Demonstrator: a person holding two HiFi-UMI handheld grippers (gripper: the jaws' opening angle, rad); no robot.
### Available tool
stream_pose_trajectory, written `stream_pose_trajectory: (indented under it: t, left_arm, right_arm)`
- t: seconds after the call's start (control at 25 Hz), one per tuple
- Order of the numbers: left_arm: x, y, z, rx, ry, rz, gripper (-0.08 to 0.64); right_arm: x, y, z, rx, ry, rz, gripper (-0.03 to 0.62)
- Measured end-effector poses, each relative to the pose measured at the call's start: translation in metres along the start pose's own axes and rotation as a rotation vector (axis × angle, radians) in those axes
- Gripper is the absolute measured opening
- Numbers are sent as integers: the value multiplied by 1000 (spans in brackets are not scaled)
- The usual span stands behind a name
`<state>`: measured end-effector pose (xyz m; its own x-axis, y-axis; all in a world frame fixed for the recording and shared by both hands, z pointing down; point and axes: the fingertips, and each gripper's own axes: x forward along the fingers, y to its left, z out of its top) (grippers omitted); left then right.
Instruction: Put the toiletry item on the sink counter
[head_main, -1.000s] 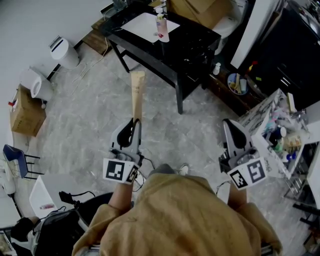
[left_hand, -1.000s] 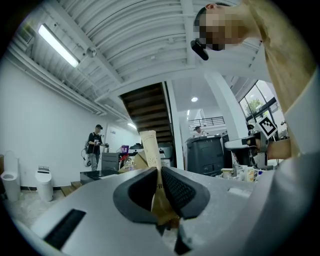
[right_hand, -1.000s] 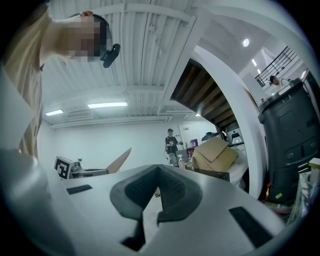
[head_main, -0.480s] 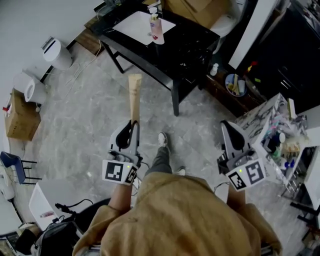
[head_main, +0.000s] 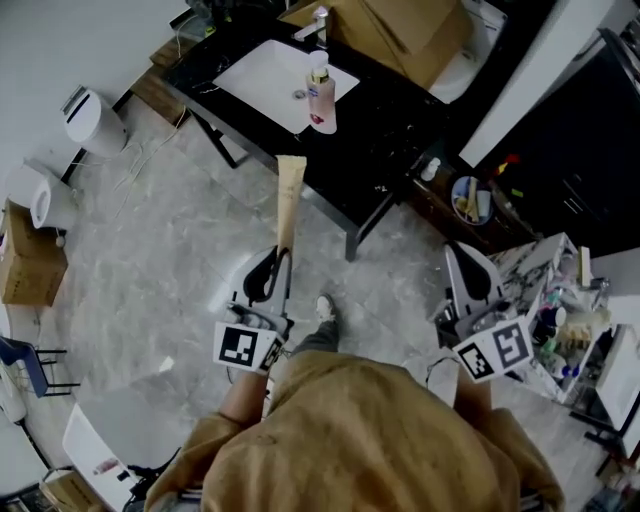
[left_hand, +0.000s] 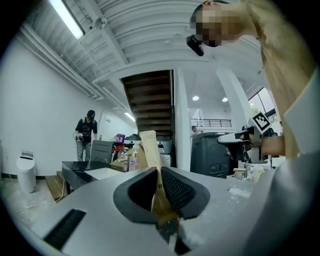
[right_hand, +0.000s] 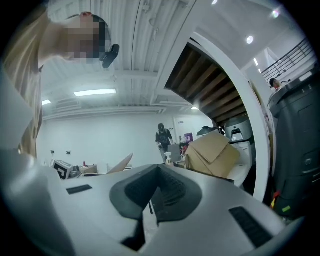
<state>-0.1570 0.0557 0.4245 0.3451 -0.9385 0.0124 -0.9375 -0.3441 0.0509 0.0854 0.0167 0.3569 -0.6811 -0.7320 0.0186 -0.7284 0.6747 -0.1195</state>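
Note:
A long beige toiletry tube (head_main: 287, 200) sticks out ahead of my left gripper (head_main: 275, 254), which is shut on its lower end. The tube's top reaches the near edge of the black sink counter (head_main: 385, 120). A white basin (head_main: 262, 78) is set in the counter, and a pink-and-white pump bottle (head_main: 321, 96) stands at the basin's right rim. In the left gripper view the tube (left_hand: 150, 147) rises between the dark pads of the left gripper (left_hand: 159, 168). My right gripper (head_main: 463, 252) hangs over the floor to the right, shut and empty. The right gripper view shows the right gripper (right_hand: 157, 166) with its jaws together.
Cardboard boxes (head_main: 400, 30) stand behind the counter. A white bin (head_main: 85, 115) is at the left wall. A cluttered rack (head_main: 560, 300) and a bowl of items (head_main: 470, 195) stand to the right. A person (left_hand: 86, 132) stands far off beyond the counter.
The counter and basin have come nearer and lower in the head view as the person stepped forward. The tube's tip now reaches the counter's edge. Both grippers keep their state.

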Motion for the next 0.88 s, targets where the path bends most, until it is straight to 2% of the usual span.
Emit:
stream_pose_trajectory:
  t: [0.2,0.36,0.64,0.88]
  left_arm:
    - [52,39,-9,-14,51,-83,31]
    - [87,54,-9,-46,44,-134,32]
    - [141,44,-17,-59,67,-193,31]
    - [184,24,-3,-43,48,-181,32]
  right_arm:
    - [64,-13,7,-12,19,-44,2]
    - [92,-27,16,-23,11,-89,2]
    - [104,-76,16,-6,13,-152,2]
    - [126,-120,30,-8,-22,-94,2]
